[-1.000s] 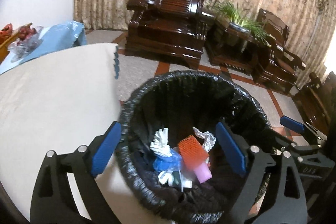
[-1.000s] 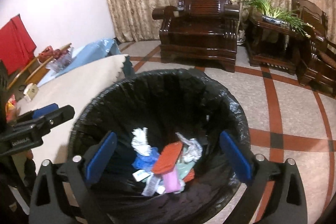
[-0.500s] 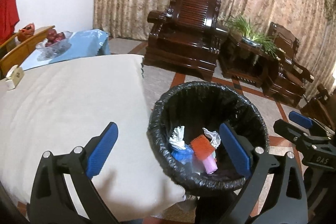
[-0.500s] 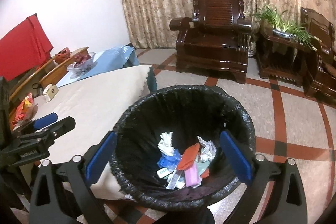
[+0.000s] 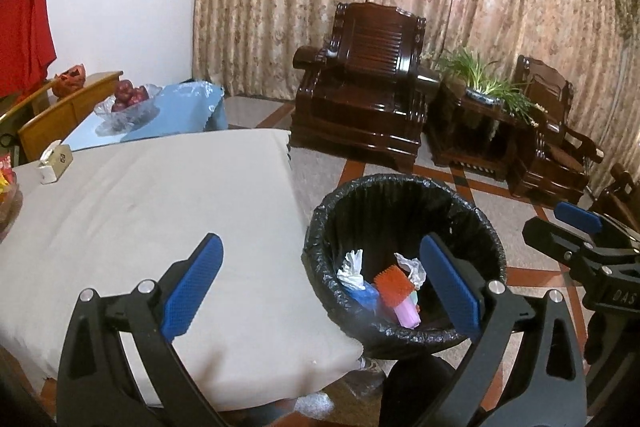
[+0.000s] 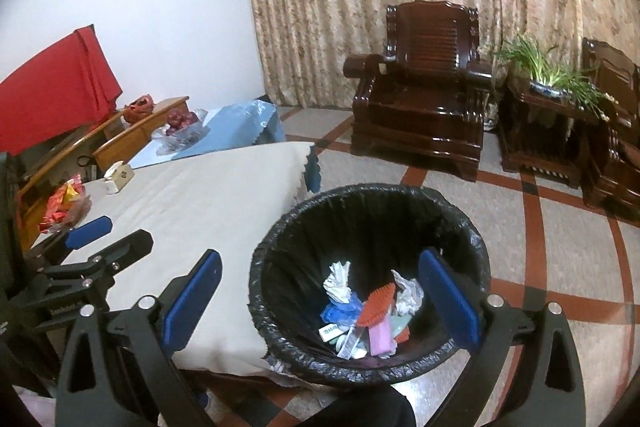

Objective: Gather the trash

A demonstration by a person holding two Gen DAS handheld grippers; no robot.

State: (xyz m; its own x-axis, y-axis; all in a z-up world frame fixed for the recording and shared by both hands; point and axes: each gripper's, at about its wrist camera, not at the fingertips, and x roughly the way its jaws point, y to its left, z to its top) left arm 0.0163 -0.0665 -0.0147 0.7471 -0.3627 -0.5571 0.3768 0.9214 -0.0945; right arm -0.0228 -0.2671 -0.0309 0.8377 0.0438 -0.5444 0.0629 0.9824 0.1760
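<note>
Standing beside the cream cloth-covered table's (image 5: 160, 195) near corner, the round bin lined with a black plastic bag (image 6: 372, 211) holds the trash.
Inside lie crumpled white paper (image 6: 338, 277), an orange bristled brush (image 6: 376, 303) and a pink tube (image 6: 380, 337); left gripper (image 5: 320, 291) and right gripper (image 6: 320, 291) gape wide, empty.
</note>
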